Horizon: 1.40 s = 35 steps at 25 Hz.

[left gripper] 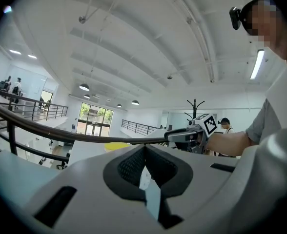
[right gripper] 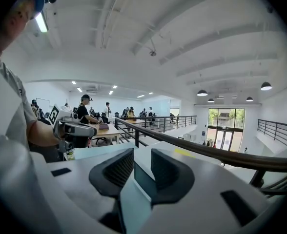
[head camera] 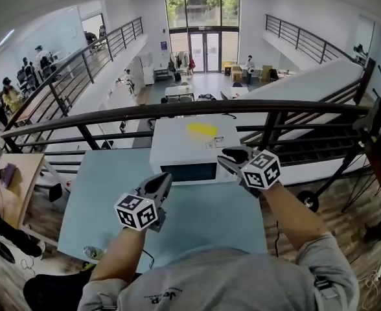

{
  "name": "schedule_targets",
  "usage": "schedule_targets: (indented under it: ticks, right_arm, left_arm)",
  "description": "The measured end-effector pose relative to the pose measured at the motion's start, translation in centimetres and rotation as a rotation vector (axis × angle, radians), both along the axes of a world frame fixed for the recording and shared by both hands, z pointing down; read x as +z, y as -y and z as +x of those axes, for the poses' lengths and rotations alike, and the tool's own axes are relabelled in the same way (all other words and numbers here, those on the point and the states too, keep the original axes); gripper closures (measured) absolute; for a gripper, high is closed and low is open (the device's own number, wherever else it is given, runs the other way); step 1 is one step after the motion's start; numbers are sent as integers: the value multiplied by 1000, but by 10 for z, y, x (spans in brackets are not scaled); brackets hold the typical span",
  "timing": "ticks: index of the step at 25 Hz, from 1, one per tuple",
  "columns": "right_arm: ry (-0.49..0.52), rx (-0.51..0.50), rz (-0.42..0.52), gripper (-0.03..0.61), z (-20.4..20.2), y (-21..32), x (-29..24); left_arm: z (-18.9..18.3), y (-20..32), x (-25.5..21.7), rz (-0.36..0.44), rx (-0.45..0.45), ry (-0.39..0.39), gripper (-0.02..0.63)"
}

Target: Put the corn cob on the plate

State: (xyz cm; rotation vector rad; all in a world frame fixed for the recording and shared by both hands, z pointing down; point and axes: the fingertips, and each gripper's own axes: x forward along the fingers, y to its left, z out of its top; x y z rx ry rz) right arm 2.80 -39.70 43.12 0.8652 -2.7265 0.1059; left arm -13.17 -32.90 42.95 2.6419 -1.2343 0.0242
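Note:
No corn cob shows in any view. The yellow plate lies on top of a white microwave at the far side of the light blue table. My left gripper hovers over the table just in front of the microwave door, its pads meeting at the tips with nothing held. My right gripper is level with the microwave's right front corner, and its jaws stand slightly apart with nothing between them. Each gripper view catches the other gripper off to the side, and the plate shows as a thin yellow edge.
A dark metal railing runs right behind the microwave, with a drop to a lower hall beyond. A small bottle-like object sits at the table's near left edge. A wooden desk with people stands to the left.

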Motion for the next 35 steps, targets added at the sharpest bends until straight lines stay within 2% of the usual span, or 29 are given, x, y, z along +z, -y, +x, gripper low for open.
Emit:
schedule_targets:
  ticks: [7,12,23,29,35]
  right_arm:
    - [85,38,-16,524,12,-48,11]
    - [112,31,-27,549,23,-86,21]
    - [182,33,-79,560,35,-156,51]
    - [201,41,-134,560,42,-177,70]
    - [208,42,-161,560,43,-188,82]
  left_arm:
    - [-2,-49,9,2,-8,7,606]
    - [7,-82,19,-3,-17,25,606]
    - [12,-137,59,-71,-44,5,606]
    - [16,-160,77,-119,-53,-9,606]
    - [9,-175,84,-135,-82,-17,606]
